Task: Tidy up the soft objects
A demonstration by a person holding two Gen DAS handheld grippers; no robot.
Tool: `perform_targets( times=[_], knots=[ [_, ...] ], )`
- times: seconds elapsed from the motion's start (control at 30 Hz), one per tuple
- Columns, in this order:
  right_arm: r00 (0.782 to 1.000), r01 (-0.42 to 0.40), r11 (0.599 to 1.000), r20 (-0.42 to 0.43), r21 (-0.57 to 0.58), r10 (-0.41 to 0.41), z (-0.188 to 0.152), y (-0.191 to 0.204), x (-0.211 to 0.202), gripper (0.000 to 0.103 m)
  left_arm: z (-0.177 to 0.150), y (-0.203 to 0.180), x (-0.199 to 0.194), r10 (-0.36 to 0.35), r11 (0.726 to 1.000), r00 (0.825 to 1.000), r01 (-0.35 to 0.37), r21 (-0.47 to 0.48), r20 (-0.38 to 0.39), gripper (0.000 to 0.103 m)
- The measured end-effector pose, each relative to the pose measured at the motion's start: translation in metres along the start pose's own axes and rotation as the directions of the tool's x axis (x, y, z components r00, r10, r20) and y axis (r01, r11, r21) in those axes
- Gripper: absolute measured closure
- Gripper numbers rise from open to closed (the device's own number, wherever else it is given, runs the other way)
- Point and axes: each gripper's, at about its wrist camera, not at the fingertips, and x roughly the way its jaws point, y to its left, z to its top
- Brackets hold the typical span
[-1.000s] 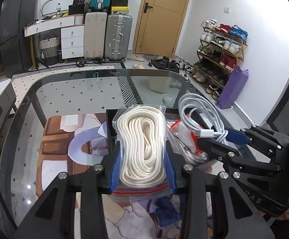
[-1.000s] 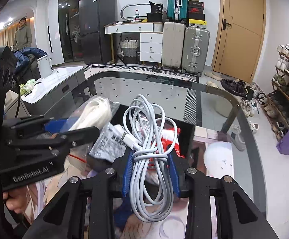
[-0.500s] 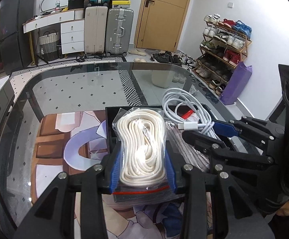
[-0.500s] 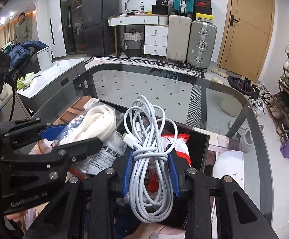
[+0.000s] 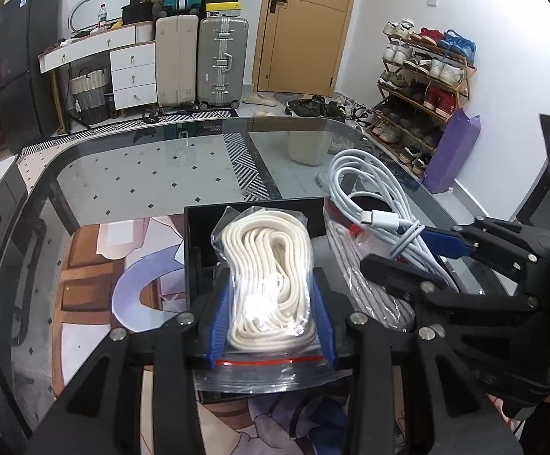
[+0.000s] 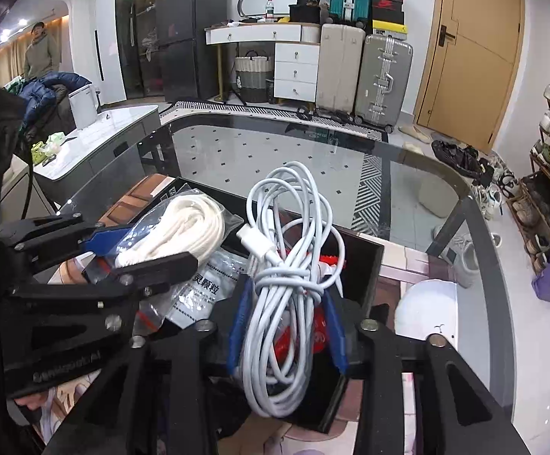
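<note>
My left gripper is shut on a clear zip bag of white rope, held over the black box. It also shows in the right wrist view. My right gripper is shut on a coiled white charging cable, held over the right part of the same box. The cable also shows in the left wrist view, beside the rope bag. A white printed packet and a red packet lie in the box below.
The box sits on a printed mat on a glass table. A white round object lies on the mat right of the box. Suitcases, drawers and a shoe rack stand far behind.
Both grippers have sunk a little toward the box with their loads still held. The cable now sits closer to the rope bag.
</note>
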Motion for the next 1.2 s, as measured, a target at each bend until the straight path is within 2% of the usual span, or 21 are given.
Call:
perform_targets(
  times=[0.07,0.3,0.43,0.57,0.63,0.73,0.77,0.8,0.87,0.93,1.0,1.1,1.2],
  knots=[
    [1.0,0.002,1.0,0.014,-0.004,-0.002,-0.003,0.0,-0.006,0.055,0.0,-0.001,0.001,0.007,1.0,1.0,-0.007,0.011,0.001,0.065],
    [0.999,0.03,0.999,0.043,0.009,-0.031,-0.013,-0.005,-0.028,0.05,-0.002,-0.007,0.001,0.022,0.998,1.0,-0.021,0.054,-0.016,0.064],
    [0.998,0.033,0.999,0.06,0.028,-0.034,-0.018,-0.01,-0.039,0.036,-0.007,-0.012,-0.002,0.034,0.997,0.999,-0.033,0.064,-0.023,0.063],
    [0.997,0.035,0.999,0.069,0.04,-0.038,-0.022,-0.013,-0.048,0.036,-0.009,-0.015,-0.003,0.044,0.997,0.999,-0.042,0.066,-0.029,0.059],
    [0.997,0.032,0.999,0.068,0.041,-0.035,-0.024,-0.014,-0.051,0.036,-0.007,-0.015,-0.003,0.026,0.999,0.999,-0.024,0.044,-0.03,0.049],
    [0.997,0.034,0.998,0.071,0.044,-0.037,-0.028,-0.017,-0.057,0.035,-0.007,-0.013,-0.005,-0.039,0.999,0.999,0.039,0.004,-0.02,0.036],
    [0.997,0.035,0.998,0.074,0.045,-0.038,-0.029,-0.018,-0.059,0.033,-0.007,-0.014,-0.005,-0.046,0.999,0.999,0.046,0.004,-0.017,0.034],
    [0.996,0.037,0.998,0.08,0.048,-0.041,-0.031,-0.02,-0.062,0.031,-0.007,-0.014,-0.005,-0.052,0.999,0.999,0.052,0.006,-0.016,0.028],
    [0.994,0.04,0.997,0.1,0.06,-0.046,-0.035,-0.022,-0.068,0.018,-0.008,-0.019,-0.008,-0.061,0.998,0.998,0.062,0.02,-0.016,0.018],
    [0.993,0.035,0.997,0.113,0.067,-0.042,-0.039,-0.024,-0.074,0.017,-0.01,-0.025,-0.016,-0.04,0.998,0.999,0.04,0.043,0.003,0.002],
    [0.992,0.029,0.997,0.117,0.069,-0.037,-0.044,-0.026,-0.078,0.016,-0.014,-0.028,-0.026,-0.02,0.998,0.999,0.018,0.053,0.037,0.0],
    [0.99,0.034,0.997,0.134,0.07,-0.043,-0.055,-0.025,-0.085,0.003,-0.021,-0.022,-0.039,-0.025,0.999,0.998,0.023,0.024,0.062,0.0],
    [0.985,0.013,0.996,0.168,0.084,-0.027,-0.067,-0.022,-0.093,0.001,-0.035,-0.014,-0.051,-0.013,1.0,0.995,0.012,0.004,0.099,0.0]
  ],
)
